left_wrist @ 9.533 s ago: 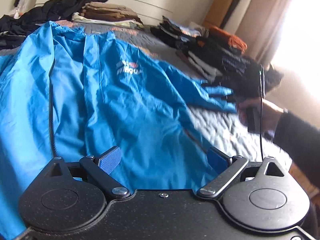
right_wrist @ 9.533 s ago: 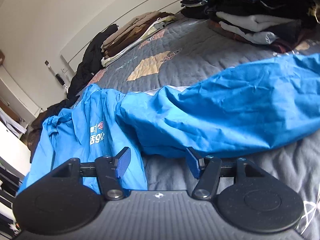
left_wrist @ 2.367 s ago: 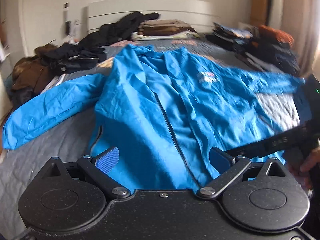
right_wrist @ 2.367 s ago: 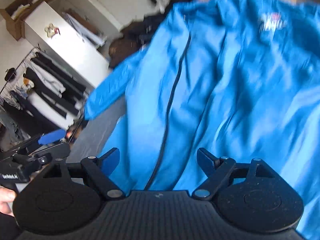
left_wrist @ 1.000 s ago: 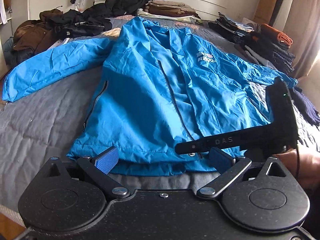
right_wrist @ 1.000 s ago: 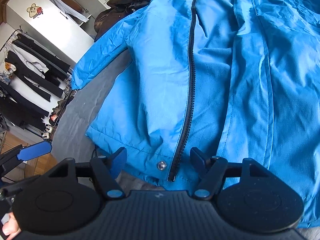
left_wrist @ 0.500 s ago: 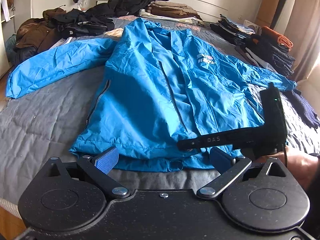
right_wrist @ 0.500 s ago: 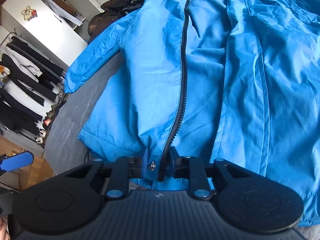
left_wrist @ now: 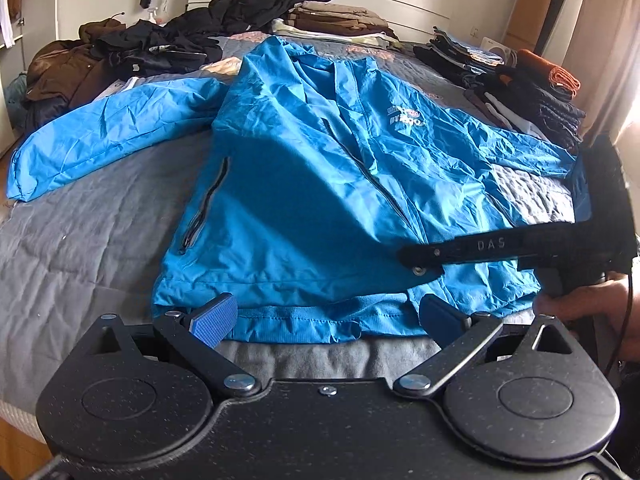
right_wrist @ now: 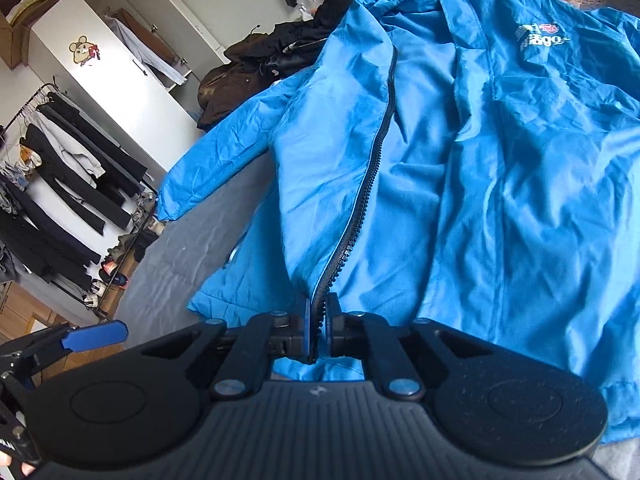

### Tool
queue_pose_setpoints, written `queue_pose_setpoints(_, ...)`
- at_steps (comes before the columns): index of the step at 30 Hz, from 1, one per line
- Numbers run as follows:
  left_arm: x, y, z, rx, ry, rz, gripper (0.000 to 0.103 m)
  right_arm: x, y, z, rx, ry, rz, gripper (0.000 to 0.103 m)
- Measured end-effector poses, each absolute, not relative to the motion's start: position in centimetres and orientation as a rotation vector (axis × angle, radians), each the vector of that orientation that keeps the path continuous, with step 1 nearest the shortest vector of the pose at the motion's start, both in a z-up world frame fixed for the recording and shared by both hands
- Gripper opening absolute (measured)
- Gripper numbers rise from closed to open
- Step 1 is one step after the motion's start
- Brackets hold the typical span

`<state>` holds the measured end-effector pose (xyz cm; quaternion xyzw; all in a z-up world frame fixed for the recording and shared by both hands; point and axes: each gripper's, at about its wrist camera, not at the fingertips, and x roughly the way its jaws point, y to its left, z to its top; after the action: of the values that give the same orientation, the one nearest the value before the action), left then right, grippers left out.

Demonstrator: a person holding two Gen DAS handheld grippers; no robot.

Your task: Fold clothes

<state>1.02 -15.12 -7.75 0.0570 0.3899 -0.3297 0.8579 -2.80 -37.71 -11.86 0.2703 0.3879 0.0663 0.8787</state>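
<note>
The blue jacket (left_wrist: 304,184) is spread face up on the grey bed cover (left_wrist: 80,248), collar towards the far headboard and hem at the near edge. Its front is unzipped; the black zip (right_wrist: 360,204) runs from the collar down to the hem. One sleeve (left_wrist: 108,136) is stretched out to the left across the cover, the other reaches to the right. A white printed logo (left_wrist: 404,117) is seen on the chest of the right-hand panel.

The right tongs (right_wrist: 318,332) are closed on the bottom of the zip edge at the hem, and the cloth is pinched between the two pads (right_wrist: 307,330) and drawn up slightly into a ridge. In the left wrist view these tongs (left_wrist: 416,258) are seen from the side, reaching in from the right over the hem, held by a hand (left_wrist: 580,300).

The left tongs (left_wrist: 326,318) are held wide open just above the near hem, with nothing between their blue pads (left_wrist: 214,318); the hem lies beyond them and is not gripped.

Dark clothes (left_wrist: 160,48) are heaped at the far left of the bed, folded stacks (left_wrist: 520,88) are ranged along the far right, and a folded brown pile (left_wrist: 336,20) lies against the headboard. A clothes rail (right_wrist: 60,184) with hanging garments and a white wardrobe (right_wrist: 108,76) are seen to the left of the bed.
</note>
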Motion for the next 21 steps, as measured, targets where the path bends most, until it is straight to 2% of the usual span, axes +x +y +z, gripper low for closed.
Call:
queue_pose_setpoints(6, 1.0, -15.2, -7.9, 0.123, 0.823, -0.695, 0.098, -2.9, -38.6, -15.3, 0.561, 0.874, 0.083, 0.007)
queue_pose_setpoints(9, 1.0, -15.3, -8.0, 0.125, 0.826, -0.696, 0.098, -2.8, -38.6, -16.9, 0.577, 0.908, 0.072, 0.011)
queue_pose_setpoints(14, 1.0, -15.4, -8.1, 0.129, 0.826, -0.695, 0.098, -3.4, -39.0, -16.2, 0.59, 0.915, 0.063, 0.024)
queue_pose_setpoints(16, 1.0, -15.5, -8.1, 0.132, 0.825, -0.694, 0.098, -4.0, -39.1, -14.6, 0.551, 0.875, 0.05, 0.039)
queue_pose_setpoints(18, 1.1, -15.5, -8.0, 0.151, 0.817, -0.693, 0.098, -4.5, -39.2, -12.8, 0.518, 0.805, 0.052, 0.046)
queue_pose_setpoints(21, 1.3, -15.1, -7.0, 0.263, 0.739, -0.69, 0.098, -4.0, -38.5, -11.5, 0.464, 0.764, 0.078, 0.049)
